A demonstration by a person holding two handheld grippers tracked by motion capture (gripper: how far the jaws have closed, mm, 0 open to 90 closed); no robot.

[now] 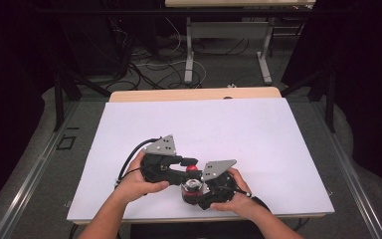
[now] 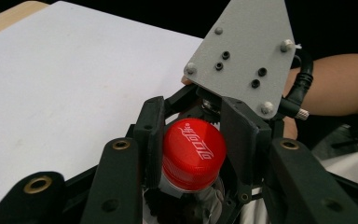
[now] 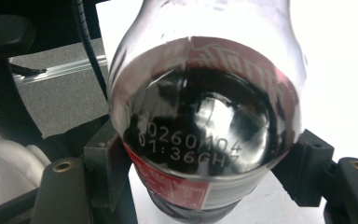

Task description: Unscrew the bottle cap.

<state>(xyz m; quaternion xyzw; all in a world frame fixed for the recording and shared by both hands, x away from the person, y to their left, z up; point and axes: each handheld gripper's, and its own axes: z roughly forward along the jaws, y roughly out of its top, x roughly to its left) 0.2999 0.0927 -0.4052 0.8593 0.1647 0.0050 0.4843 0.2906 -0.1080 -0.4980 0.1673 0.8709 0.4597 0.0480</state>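
A clear cola bottle (image 3: 205,121) with dark drink and a red label stands between the pads of my right gripper (image 3: 204,175), which is shut on its body. In the high view the bottle (image 1: 191,188) is near the table's front edge, with the right gripper (image 1: 195,193) coming at it from the right. Its red screw cap (image 2: 193,151) is clamped between the black pads of my left gripper (image 2: 196,137), which is shut on it. From above, the left gripper (image 1: 191,163) reaches in from the left onto the cap (image 1: 192,168). The right gripper's grey plate (image 2: 242,56) rises just behind the cap.
A white sheet (image 1: 204,124) covers the tabletop, with a wooden strip (image 1: 194,93) showing along its far edge. Beyond the table are cables on the floor (image 1: 154,69) and the legs of another table (image 1: 189,50). Grey floor and metal rails (image 1: 40,164) flank both sides.
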